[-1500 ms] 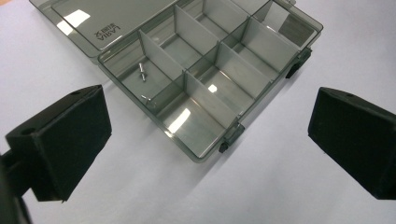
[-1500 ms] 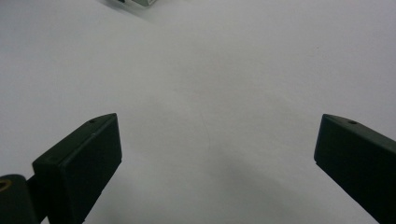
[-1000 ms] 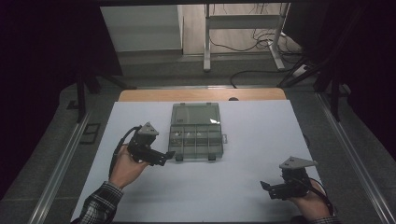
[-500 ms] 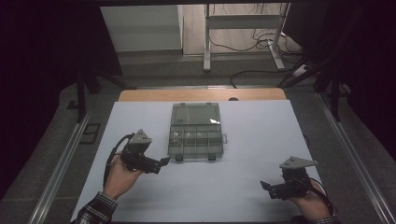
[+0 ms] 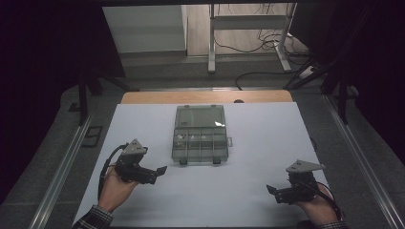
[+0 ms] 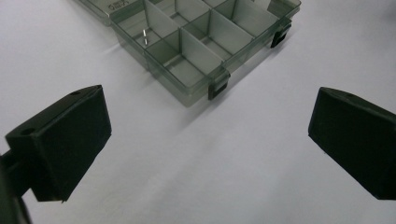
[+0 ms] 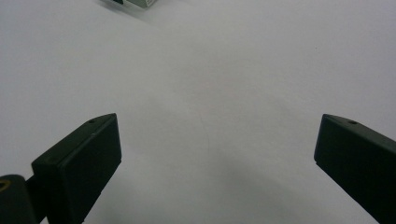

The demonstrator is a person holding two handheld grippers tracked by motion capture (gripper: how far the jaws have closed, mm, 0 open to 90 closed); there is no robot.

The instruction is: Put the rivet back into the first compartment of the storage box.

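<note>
Left gripper (image 5: 161, 170): jaws spread, empty; it has drawn back from the box toward the table's near left (a retreat, I judge).
Organizer box (image 5: 200, 134): clear, lid open, on the white table (image 5: 248, 191) at centre, untouched.
Right gripper (image 5: 270, 189): jaws spread, empty, unmoved at near right.

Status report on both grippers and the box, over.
Left gripper open, near the box. Right gripper open, well clear. Box lid open, latches free. Nothing in the way.
</note>
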